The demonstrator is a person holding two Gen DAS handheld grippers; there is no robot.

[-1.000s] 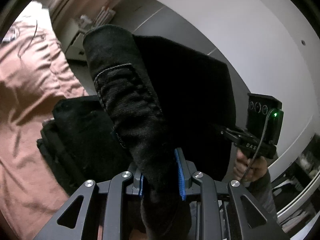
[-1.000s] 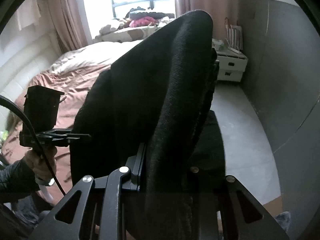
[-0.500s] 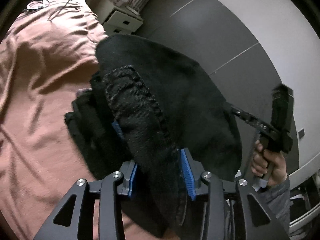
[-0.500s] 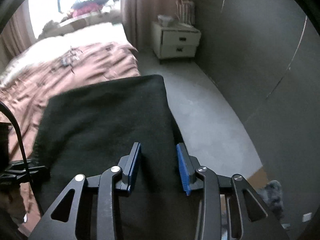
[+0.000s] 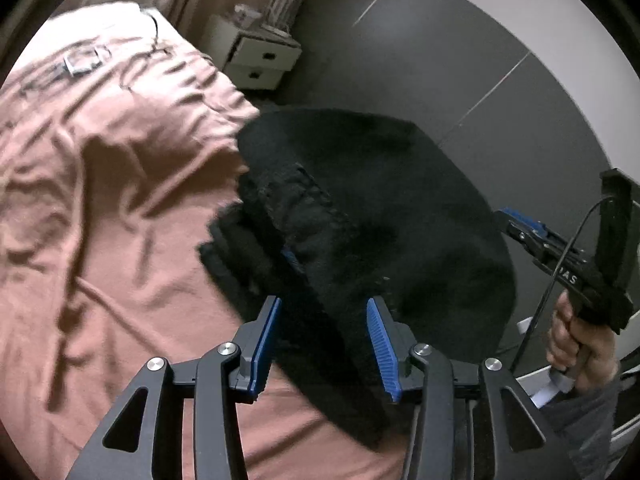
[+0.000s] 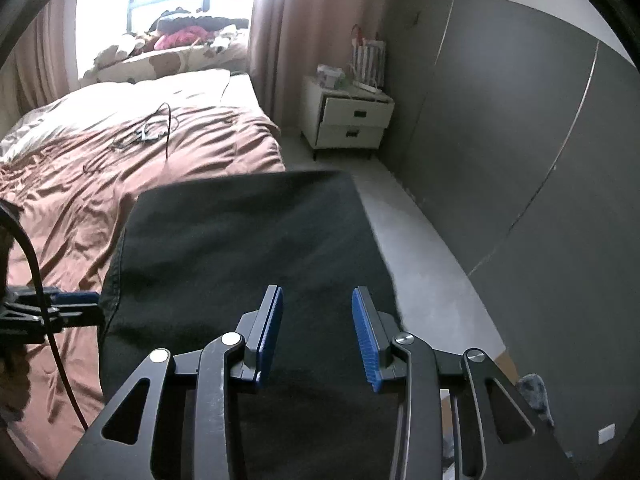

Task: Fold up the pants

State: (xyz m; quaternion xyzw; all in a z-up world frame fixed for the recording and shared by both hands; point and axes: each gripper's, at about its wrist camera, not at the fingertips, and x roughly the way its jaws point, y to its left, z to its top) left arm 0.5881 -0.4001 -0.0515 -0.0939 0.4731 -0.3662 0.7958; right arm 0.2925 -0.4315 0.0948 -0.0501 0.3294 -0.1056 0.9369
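The black pants (image 5: pixel 380 200) lie folded in a thick stack at the edge of the bed. My left gripper (image 5: pixel 322 302) hovers low over their near edge. Its jaws are opening, and a seamed fold of the cloth runs between them without being pinched by the blue pads (image 5: pixel 264 344). In the right wrist view the pants (image 6: pixel 248 240) show a flat, smooth top layer. My right gripper (image 6: pixel 317 292) stands open just above it with nothing held. Each gripper shows in the other's view: the right gripper (image 5: pixel 508 216) off the right side of the stack, the left gripper (image 6: pixel 80 298) at its left edge.
A rumpled pink-brown bed cover (image 5: pixel 100 200) stretches away to the left, with a cable (image 6: pixel 160 128) lying on it. A white nightstand (image 6: pixel 348 120) stands by the grey wall (image 6: pixel 520 140). Grey floor (image 6: pixel 420 260) runs right of the bed. A person's hand (image 5: pixel 576 344) holds the right gripper's handle.
The pants hung raised in both shut grippers; now they lie folded on the bed. Both grippers have let go and opened, and the right one has drawn back.
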